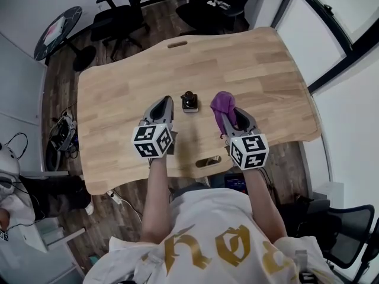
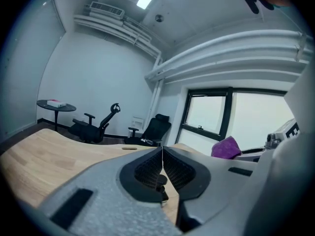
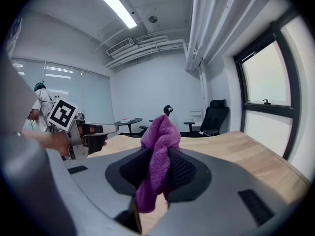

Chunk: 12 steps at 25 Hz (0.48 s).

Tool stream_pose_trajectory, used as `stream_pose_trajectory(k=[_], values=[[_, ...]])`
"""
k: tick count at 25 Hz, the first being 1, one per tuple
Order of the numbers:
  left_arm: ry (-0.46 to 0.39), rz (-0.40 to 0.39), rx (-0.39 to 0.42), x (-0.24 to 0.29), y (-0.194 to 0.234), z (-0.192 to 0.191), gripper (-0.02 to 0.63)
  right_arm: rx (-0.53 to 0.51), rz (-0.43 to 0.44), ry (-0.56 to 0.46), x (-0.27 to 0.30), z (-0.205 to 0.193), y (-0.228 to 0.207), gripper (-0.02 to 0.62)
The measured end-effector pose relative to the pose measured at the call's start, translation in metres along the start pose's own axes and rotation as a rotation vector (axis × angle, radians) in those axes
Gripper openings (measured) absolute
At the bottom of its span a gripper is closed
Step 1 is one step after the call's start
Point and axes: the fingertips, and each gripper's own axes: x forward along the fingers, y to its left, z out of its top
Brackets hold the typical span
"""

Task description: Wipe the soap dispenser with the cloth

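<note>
Left gripper (image 1: 165, 103): jaws pressed together, nothing between them, just left of the soap dispenser (image 1: 189, 101). The dispenser stands upright mid-table (image 1: 266, 70), touched by neither gripper; its fill level cannot be seen. Right gripper (image 1: 234, 113): jaws clamped on the bunched purple cloth (image 1: 223, 105), just right of the dispenser, apart from it. Judgement: cloth in hand, wiping not yet begun.

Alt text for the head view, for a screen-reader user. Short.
Seen from above, a person at a wooden table holds two grippers: the right gripper is shut on a purple cloth, the left gripper is shut with nothing in it. A small dark soap dispenser stands on the table between their tips, untouched; office chairs stand beyond.
</note>
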Motion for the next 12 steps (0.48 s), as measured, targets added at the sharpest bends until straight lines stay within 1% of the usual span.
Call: stream_pose_trajectory(k=[3,6,8,10,12], values=[[0.009,0.017,-0.003,0.007,0.008,-0.002,0.009,0.005,0.013,-0.013,0.005,0.003,0.000,0.112],[0.011,0.011,-0.008,0.016,0.011,0.000,0.009,0.017,0.018,-0.029,0.013,0.008,-0.008,0.112],[0.008,0.003,0.010,0.021,0.013,0.004,0.010,0.026,0.019,-0.037,0.019,0.011,-0.011,0.112],[-0.011,0.010,0.040,0.024,0.017,0.011,0.009,0.034,0.023,-0.039,0.028,0.013,-0.013,0.112],[-0.029,0.014,0.052,0.029,0.020,0.016,0.009,0.037,0.031,-0.035,0.035,0.013,-0.015,0.112]])
